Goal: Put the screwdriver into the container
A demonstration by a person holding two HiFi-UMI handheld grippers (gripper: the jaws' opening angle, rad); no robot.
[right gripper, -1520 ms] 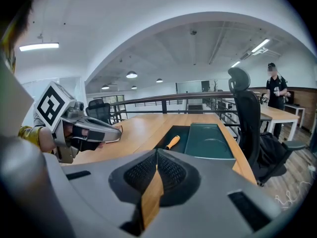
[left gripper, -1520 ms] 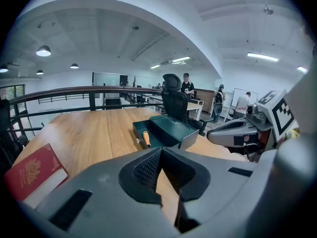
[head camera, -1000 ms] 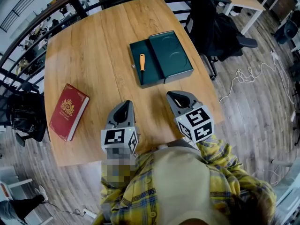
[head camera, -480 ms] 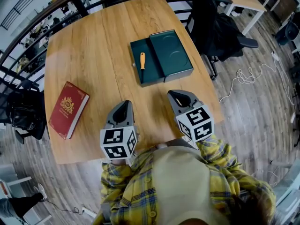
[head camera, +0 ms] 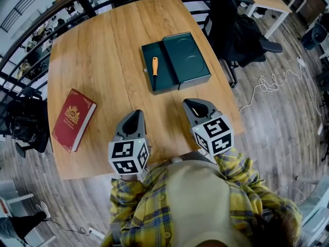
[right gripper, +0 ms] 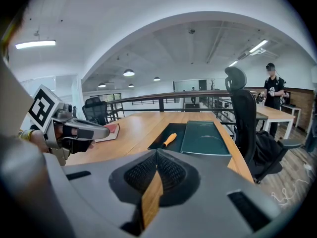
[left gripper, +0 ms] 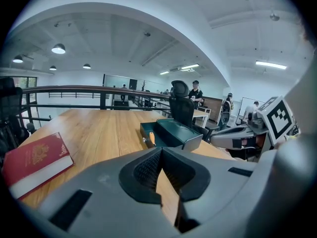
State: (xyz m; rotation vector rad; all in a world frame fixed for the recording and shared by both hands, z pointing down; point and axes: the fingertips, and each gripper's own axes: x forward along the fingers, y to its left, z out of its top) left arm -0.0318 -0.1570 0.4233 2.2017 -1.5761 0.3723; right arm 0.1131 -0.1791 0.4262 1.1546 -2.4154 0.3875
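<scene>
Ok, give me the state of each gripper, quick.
Left gripper: closed, holding nothing.
Right gripper: closed, holding nothing.

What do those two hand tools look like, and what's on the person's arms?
Both the left gripper and right gripper are grey plastic shells tapering to a point, lined with black ribbed pads. Each carries a white cube printed with black square markers. The sleeves are yellow plaid.

One screwdriver (head camera: 154, 66) is counted, inside one dark green container (head camera: 191, 60) near the desk's (head camera: 103, 50) far right corner. One red book (head camera: 74, 120) is counted at the left edge. Two grippers are counted: left gripper (head camera: 134, 115) and right gripper (head camera: 193, 105).
</scene>
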